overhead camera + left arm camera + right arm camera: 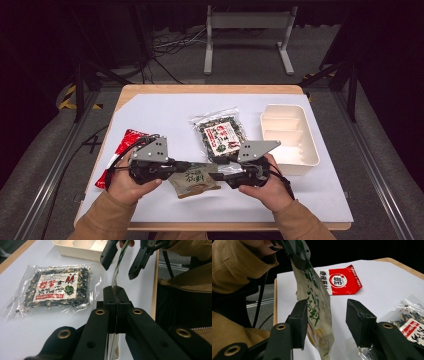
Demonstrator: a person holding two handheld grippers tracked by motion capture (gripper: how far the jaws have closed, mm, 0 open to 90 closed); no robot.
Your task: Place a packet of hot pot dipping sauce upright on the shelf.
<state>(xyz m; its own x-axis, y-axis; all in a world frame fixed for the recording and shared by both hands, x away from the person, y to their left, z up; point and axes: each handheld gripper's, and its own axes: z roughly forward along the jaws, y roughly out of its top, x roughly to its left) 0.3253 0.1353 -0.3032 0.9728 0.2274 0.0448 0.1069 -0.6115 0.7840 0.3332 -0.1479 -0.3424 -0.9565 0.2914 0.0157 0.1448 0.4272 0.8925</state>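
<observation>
High view frames showed both grippers held low over the near middle of the white table (165, 112), their tips turned toward each other. A beige snack pouch (192, 182) with green lettering was held between them, just above the table surface. The left gripper (172, 167) was seen with its jaws pressed together on one edge of that pouch; in the left gripper view the thin edge of the pouch (115, 280) was clamped flat between the two black pads and rose from them toward the other tool. The right gripper (220, 170) was seen with its jaws spread. In the right gripper view the beige snack pouch (317, 312) hung edge-on between them, lying against one jaw while the other jaw stood clearly apart from it, so no pinch was made there. No earlier picture was given.

A clear bag of dark seaweed mix (220, 134) with a red and white label was laid flat beyond the grippers, near the table's middle. A red packet (125, 150) was lying at the left side, partly covered by the left hand (127, 182). A white divided tray (290, 137) was set at the right, just beside the right hand (270, 187).
</observation>
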